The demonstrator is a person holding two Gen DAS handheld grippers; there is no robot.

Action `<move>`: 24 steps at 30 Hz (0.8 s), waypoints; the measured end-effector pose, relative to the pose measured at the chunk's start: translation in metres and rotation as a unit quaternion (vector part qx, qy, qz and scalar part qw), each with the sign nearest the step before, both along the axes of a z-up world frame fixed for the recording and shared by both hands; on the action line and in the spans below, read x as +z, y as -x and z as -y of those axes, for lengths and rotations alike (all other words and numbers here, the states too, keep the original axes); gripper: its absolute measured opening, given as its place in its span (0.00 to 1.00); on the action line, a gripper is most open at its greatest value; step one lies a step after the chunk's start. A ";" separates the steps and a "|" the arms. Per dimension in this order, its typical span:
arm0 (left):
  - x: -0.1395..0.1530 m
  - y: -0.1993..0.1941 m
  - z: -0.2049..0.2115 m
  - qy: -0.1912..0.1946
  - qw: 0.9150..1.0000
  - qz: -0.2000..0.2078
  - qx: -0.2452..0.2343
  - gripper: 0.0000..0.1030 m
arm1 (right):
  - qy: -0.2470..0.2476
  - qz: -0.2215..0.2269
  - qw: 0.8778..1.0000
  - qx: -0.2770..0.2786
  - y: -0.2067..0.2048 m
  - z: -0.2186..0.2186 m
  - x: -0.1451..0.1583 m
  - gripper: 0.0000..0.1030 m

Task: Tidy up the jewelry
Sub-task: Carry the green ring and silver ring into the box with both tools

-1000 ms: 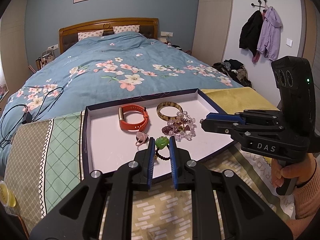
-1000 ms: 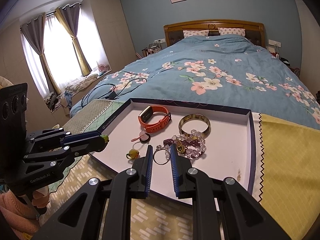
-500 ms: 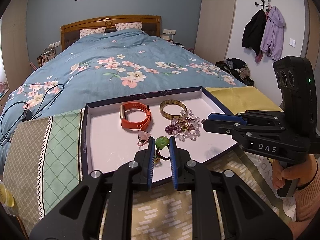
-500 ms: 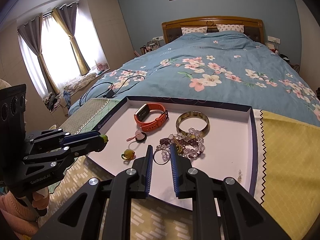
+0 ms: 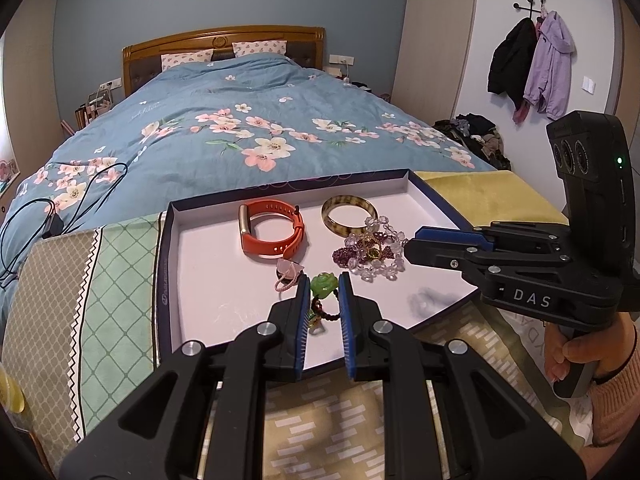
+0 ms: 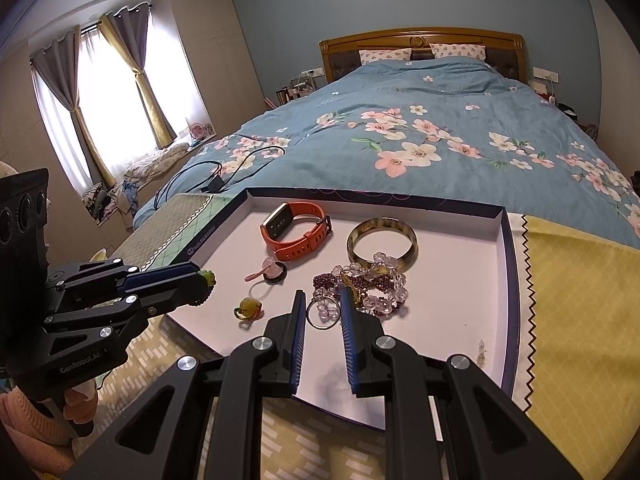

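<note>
A bed (image 5: 224,132) is filling the far side. A white tray (image 5: 208,280) is sitting on the near cloth, holding an orange watch (image 5: 272,232) and a bangle (image 5: 349,216). The left gripper (image 5: 324,294) is clamping a green rose bracelet (image 5: 322,284) over the tray's near edge. The right gripper (image 6: 323,312) is pinching a ring (image 6: 322,312) near the beads (image 6: 372,284).

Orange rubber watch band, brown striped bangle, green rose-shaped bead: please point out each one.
Orange rubber watch band (image 5: 272,232): left wrist view, on the near strap.
Brown striped bangle (image 6: 382,240): right wrist view, on the near rim.
Green rose-shaped bead (image 5: 323,283): left wrist view, on the petals.
</note>
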State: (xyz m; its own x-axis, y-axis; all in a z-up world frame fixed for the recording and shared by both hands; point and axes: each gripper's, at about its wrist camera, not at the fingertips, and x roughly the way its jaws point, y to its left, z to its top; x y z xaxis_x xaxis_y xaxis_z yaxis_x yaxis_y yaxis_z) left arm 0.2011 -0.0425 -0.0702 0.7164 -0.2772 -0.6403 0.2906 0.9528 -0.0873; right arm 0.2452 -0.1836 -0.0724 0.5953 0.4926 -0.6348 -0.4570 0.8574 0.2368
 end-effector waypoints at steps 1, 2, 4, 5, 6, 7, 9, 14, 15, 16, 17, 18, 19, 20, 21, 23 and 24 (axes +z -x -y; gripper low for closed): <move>0.000 0.000 0.000 0.000 1.000 -0.001 0.000 0.14 | 0.000 0.000 1.000 0.000 -0.001 0.000 0.000 0.15; -0.001 -0.001 0.000 0.000 1.000 -0.001 0.001 0.14 | 0.000 0.000 1.000 0.000 -0.001 0.000 0.000 0.15; -0.003 -0.002 -0.001 0.000 1.000 -0.002 0.002 0.14 | 0.000 -0.001 1.000 -0.001 -0.001 0.000 -0.001 0.15; -0.004 -0.003 -0.001 0.000 1.000 -0.003 0.003 0.14 | 0.000 -0.001 1.000 -0.001 -0.001 0.000 -0.001 0.15; -0.004 -0.003 -0.001 0.000 1.000 -0.003 0.004 0.14 | 0.000 -0.001 1.000 -0.002 -0.002 0.000 -0.001 0.15; -0.005 -0.003 -0.001 0.000 1.000 -0.004 0.004 0.14 | 0.000 -0.002 1.000 -0.003 -0.003 0.000 -0.002 0.15; -0.005 -0.004 -0.001 -0.001 1.000 -0.005 0.005 0.14 | 0.001 -0.002 1.000 -0.004 -0.004 0.000 -0.003 0.15; -0.009 -0.006 0.000 -0.001 1.000 -0.009 0.007 0.14 | 0.002 -0.005 1.000 -0.005 -0.005 0.000 -0.005 0.15; -0.010 -0.006 0.000 -0.002 1.000 -0.010 0.007 0.14 | 0.002 -0.005 1.000 -0.005 -0.006 -0.001 -0.005 0.15; -0.010 -0.006 0.000 -0.002 1.000 -0.011 0.007 0.14 | 0.002 -0.006 1.000 -0.006 -0.006 -0.001 -0.006 0.15; -0.010 -0.006 0.000 -0.002 1.000 -0.011 0.007 0.14 | 0.002 -0.006 1.000 -0.006 -0.006 -0.001 -0.006 0.15; -0.010 -0.006 0.000 -0.002 1.000 -0.012 0.007 0.14 | 0.003 -0.007 1.000 -0.006 -0.006 -0.002 -0.006 0.15; -0.011 -0.006 0.000 -0.002 1.000 -0.012 0.008 0.14 | 0.004 -0.007 1.000 -0.006 -0.007 -0.002 -0.006 0.15; -0.011 -0.007 0.001 -0.003 1.000 -0.013 0.008 0.14 | 0.004 -0.008 1.000 -0.006 -0.007 -0.002 -0.007 0.15; -0.012 -0.007 0.001 -0.003 1.000 -0.014 0.008 0.14 | 0.004 -0.009 1.000 -0.006 -0.007 -0.002 -0.007 0.15; -0.013 -0.008 0.001 -0.003 1.000 -0.015 0.009 0.14 | 0.005 -0.010 1.000 -0.007 -0.007 -0.003 -0.008 0.15; -0.013 -0.009 0.001 -0.003 1.000 -0.016 0.009 0.14 | 0.005 -0.011 1.000 -0.007 -0.008 -0.002 -0.008 0.15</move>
